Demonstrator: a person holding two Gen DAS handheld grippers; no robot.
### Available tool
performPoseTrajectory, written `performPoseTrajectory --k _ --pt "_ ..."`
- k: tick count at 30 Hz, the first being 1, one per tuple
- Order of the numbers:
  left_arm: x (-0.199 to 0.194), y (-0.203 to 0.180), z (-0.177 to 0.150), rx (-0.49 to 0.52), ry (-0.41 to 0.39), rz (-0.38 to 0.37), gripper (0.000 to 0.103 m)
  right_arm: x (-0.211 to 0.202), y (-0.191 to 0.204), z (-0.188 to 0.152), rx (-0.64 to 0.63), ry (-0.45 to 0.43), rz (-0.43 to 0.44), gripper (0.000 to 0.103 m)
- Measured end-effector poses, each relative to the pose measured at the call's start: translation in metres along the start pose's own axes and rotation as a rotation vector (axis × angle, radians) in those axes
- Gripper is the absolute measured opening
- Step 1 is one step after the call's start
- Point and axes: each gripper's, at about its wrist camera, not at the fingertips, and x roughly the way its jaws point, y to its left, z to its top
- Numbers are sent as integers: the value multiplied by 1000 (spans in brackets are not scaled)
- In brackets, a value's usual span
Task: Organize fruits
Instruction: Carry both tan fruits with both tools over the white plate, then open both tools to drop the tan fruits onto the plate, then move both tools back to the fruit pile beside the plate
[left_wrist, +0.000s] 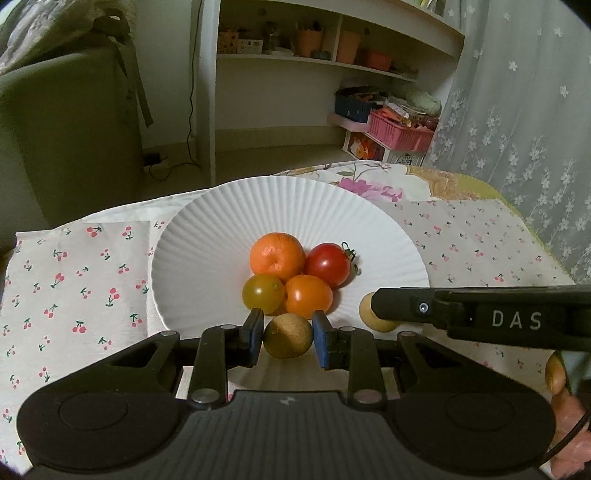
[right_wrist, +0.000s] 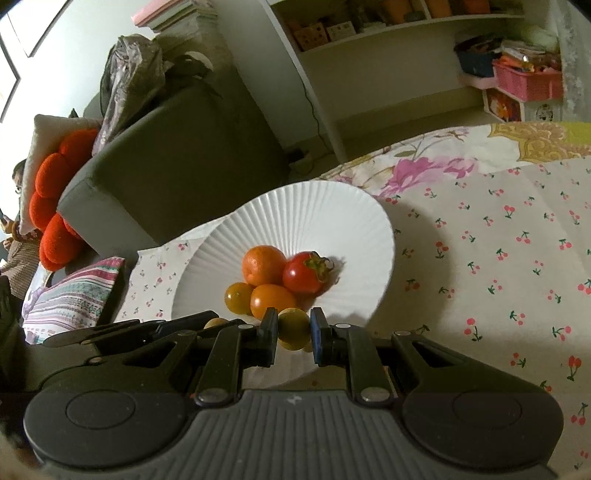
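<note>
Both grippers over plate (left_wrist: 207, 229) near rim, each clamped on a longan: left gripper (left_wrist: 288, 338) on brown longan (left_wrist: 287, 340), right gripper (right_wrist: 294, 332) on yellowish one (right_wrist: 293, 328). Lower beside tomato pile (left_wrist: 291, 275), ease jaws apart gently, avoid nudging stack.

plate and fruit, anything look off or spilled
Nothing spilled or damaged. Four fruits sit clustered in the white ribbed plate. Each tongs, left and right, grips a small brownish-green fruit at the plate's near edge.
</note>
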Motion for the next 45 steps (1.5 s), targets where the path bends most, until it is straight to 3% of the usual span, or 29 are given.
performPoseTrajectory --k 5,9,23,27,29,32,34,45 --pt "-1 3 0 3 0 -4 17 1 1 0 4 5 5 16" --pt "-10 8 1 1 -21 3 25 0 0 0 30 4 21 18" --pt "-61 55 -22 -172 -33 25 30 -15 7 0 16 -54 32 22" --pt "-72 57 -26 -170 -37 44 30 -19 13 -3 -17 -60 28 24" --pt "-78 57 -28 -163 -40 51 30 -21 16 -4 -32 -64 17 29" --pt "-86 58 -33 -162 -35 58 32 -28 21 -8 -43 -71 30 46" --pt "-91 62 -36 -159 -32 61 33 -32 27 -12 -67 -75 35 74" --pt "-117 72 -73 -218 -6 55 44 -37 44 -17 -122 -73 49 84"
